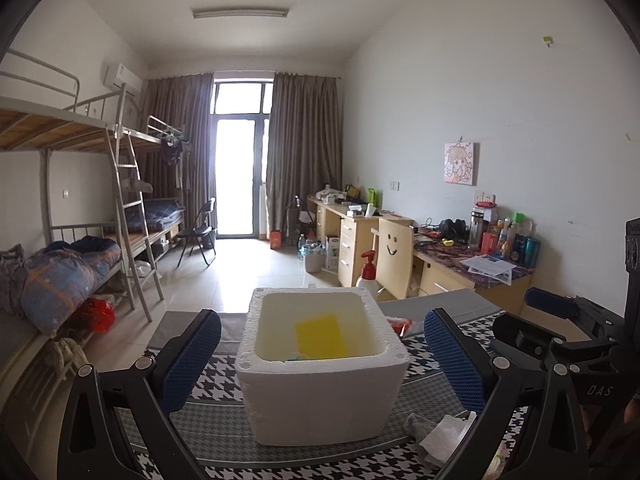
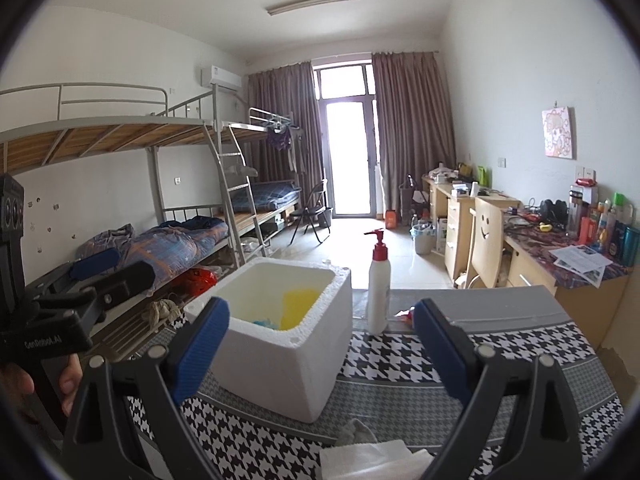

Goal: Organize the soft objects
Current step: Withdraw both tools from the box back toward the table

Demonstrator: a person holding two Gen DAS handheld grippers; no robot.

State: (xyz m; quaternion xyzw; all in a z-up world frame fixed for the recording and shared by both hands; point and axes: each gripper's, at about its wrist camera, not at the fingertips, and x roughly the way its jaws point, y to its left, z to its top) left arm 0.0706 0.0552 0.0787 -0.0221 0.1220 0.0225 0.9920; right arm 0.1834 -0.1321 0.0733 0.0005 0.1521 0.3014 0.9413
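Both the left gripper (image 1: 322, 354) and right gripper (image 2: 322, 346) gape wide, empty; the white foam box (image 1: 320, 396) sits just beyond, crumpled white cloth (image 2: 372, 460) nearer.

- "DAS" in pale letters stands on the black body of the right gripper (image 1: 554, 308), seen at the right edge of the left wrist view.
- "GenRobot.AI" in pale letters stands on the black body of the left gripper (image 2: 114, 270), at the left edge of the right wrist view.
- A drawn smiling face marks the back of the wooden chair (image 1: 394, 258).
- Print on the bottles and papers on the desk (image 2: 532, 276) is too small to read.
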